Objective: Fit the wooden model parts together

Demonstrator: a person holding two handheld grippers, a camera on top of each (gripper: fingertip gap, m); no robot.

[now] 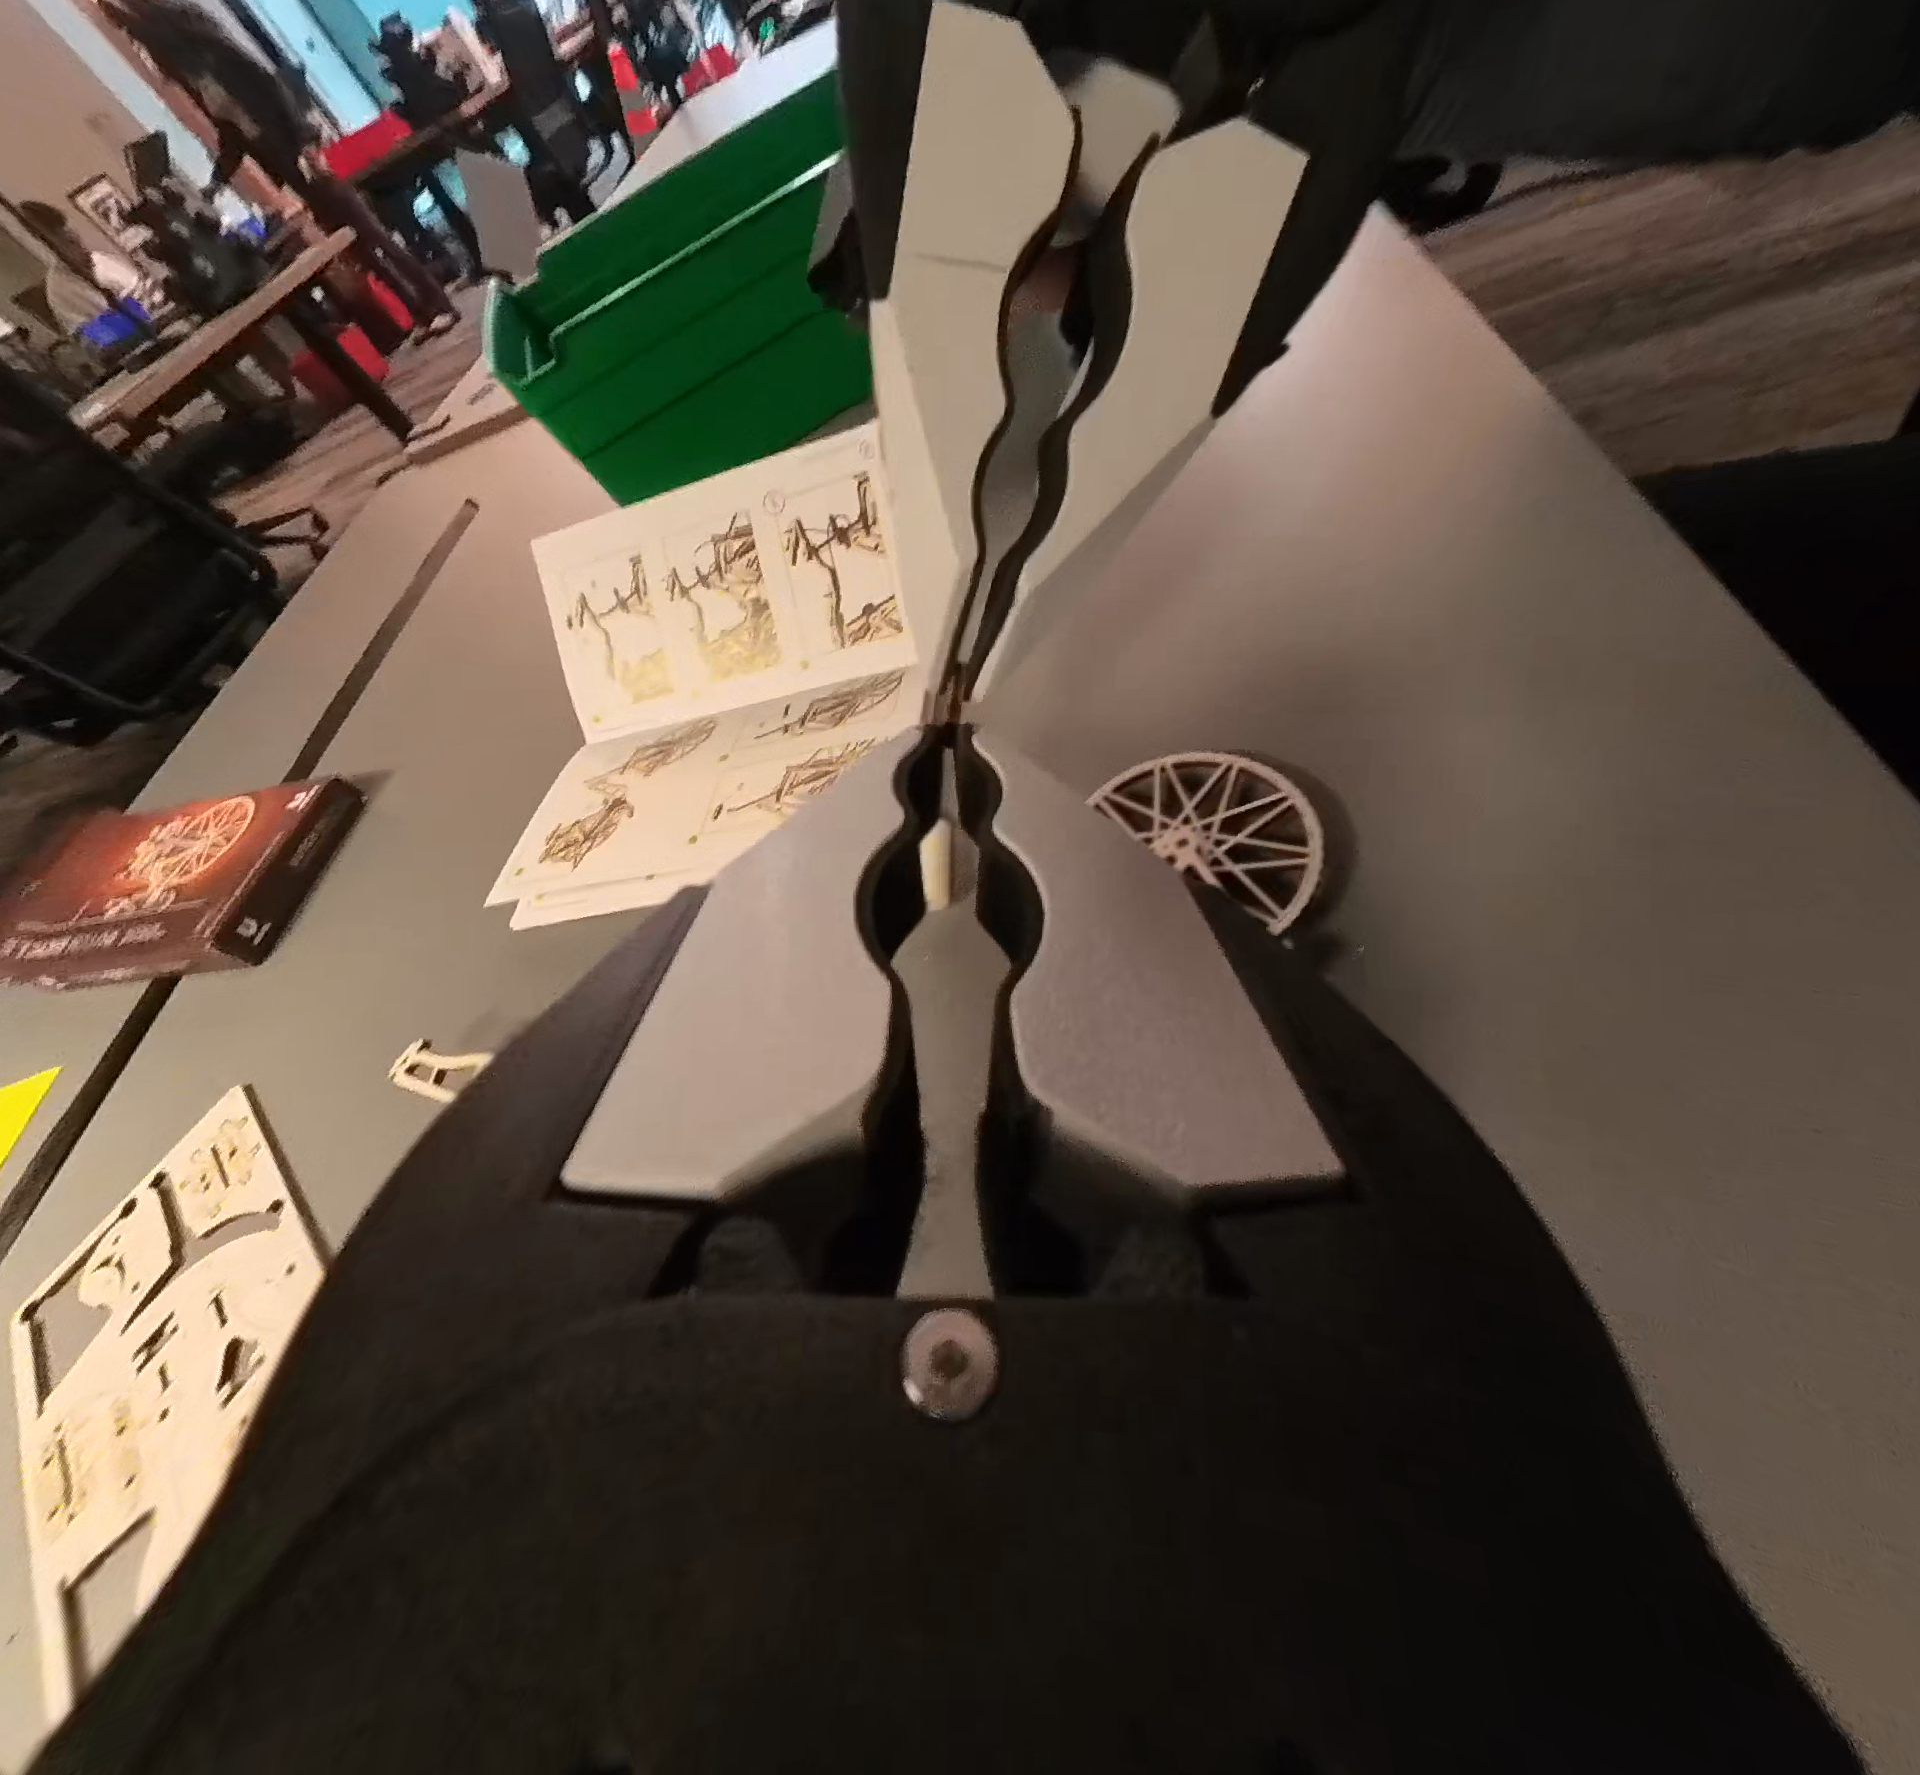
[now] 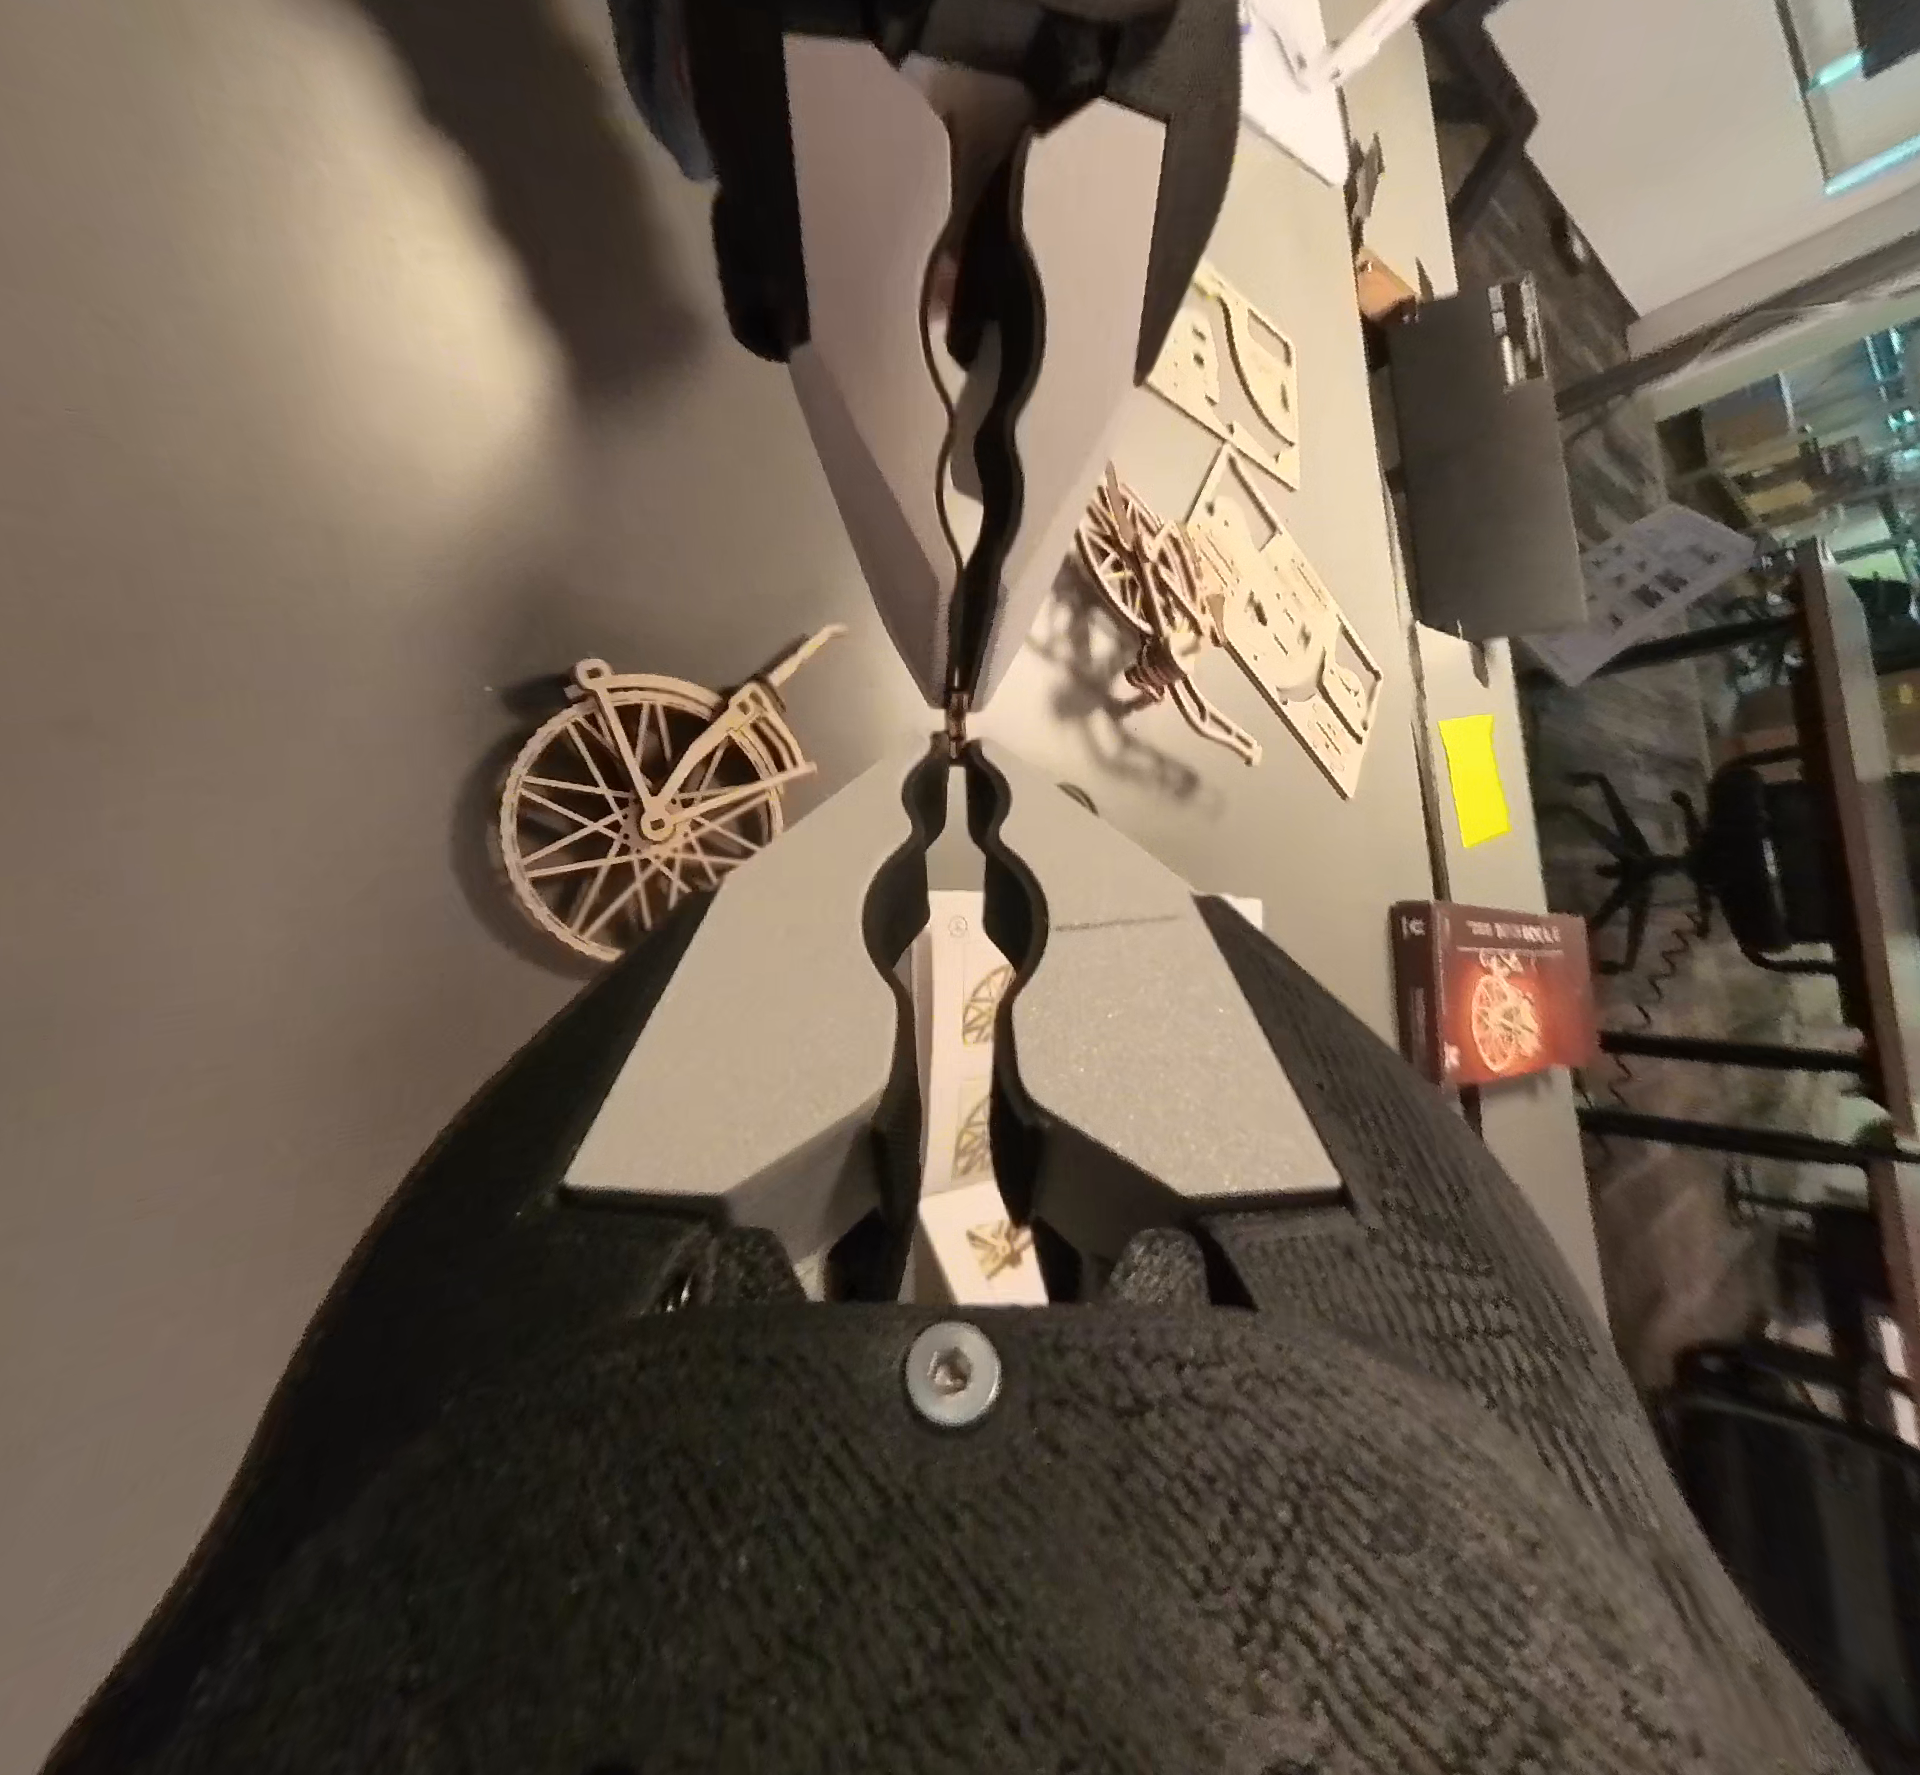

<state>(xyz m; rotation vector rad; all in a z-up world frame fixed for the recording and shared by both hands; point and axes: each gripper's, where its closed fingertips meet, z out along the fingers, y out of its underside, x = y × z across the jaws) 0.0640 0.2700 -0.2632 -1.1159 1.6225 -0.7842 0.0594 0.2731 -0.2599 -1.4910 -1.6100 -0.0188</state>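
While both tools meet tip to tip above the grey table [image 1: 1558,582], the left tool [image 1: 948,738] and the right tool [image 2: 951,769] each have their fingertips pinched nearly together on a tiny dark wooden piece [image 2: 953,738]. The piece is too small to identify. Farther back along the wavy inner edges, gaps stay open. Holding the piece from opposite ends, clear of the table, likely lets the two halves be pressed into each other.

Just beyond the tips, one finished spoked wheel with a fender and strut [image 2: 644,800] lies flat on the table, probably set aside as a completed sub-assembly. On the other side of the tips, one partly built cluster of spokes and frame [image 2: 1143,572] rests beside the punched sheets.

Two laser-cut wooden sheets [image 2: 1288,582] show in the right wrist view, with many pieces already pushed out. One open instruction booklet [image 1: 727,665] lies near for reference. One dark product box [image 1: 177,873] sits at the table edge, one green bin [image 1: 686,354] stands behind the booklet, and one yellow note [image 2: 1473,780] is stuck down near the sheets.
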